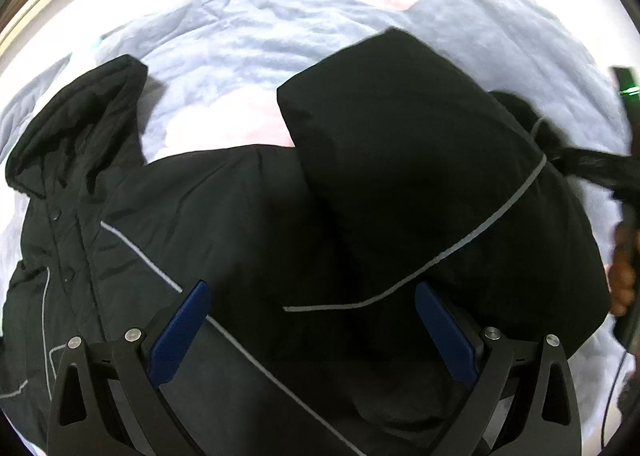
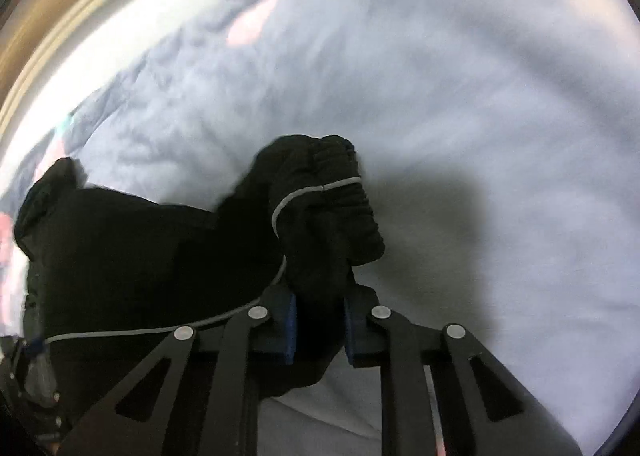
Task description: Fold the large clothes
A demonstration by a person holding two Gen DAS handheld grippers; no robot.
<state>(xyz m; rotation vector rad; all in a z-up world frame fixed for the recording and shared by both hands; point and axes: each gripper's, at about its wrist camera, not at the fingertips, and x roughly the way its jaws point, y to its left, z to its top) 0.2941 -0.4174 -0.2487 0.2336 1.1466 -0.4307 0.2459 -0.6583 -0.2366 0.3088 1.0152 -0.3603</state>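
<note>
A black padded jacket (image 1: 248, 223) with thin grey piping lies spread on the bed, its collar at the left. One sleeve (image 1: 420, 159) is folded across its body. My left gripper (image 1: 312, 320) hovers right over the jacket, open, its blue pads (image 1: 180, 336) wide apart with only the flat fabric below them. In the right wrist view the other sleeve (image 2: 320, 215) bunches up off the bed, its elastic cuff at the far end. My right gripper (image 2: 320, 320) is shut on this sleeve, blue pads pressing the black cloth from both sides.
A pale blue-grey quilt (image 1: 256, 39) with pink patches covers the bed under the jacket. A wooden bed frame edge (image 2: 60, 43) curves along the far left. A hand (image 1: 624, 268) with the other gripper's handle shows at the right edge of the left wrist view.
</note>
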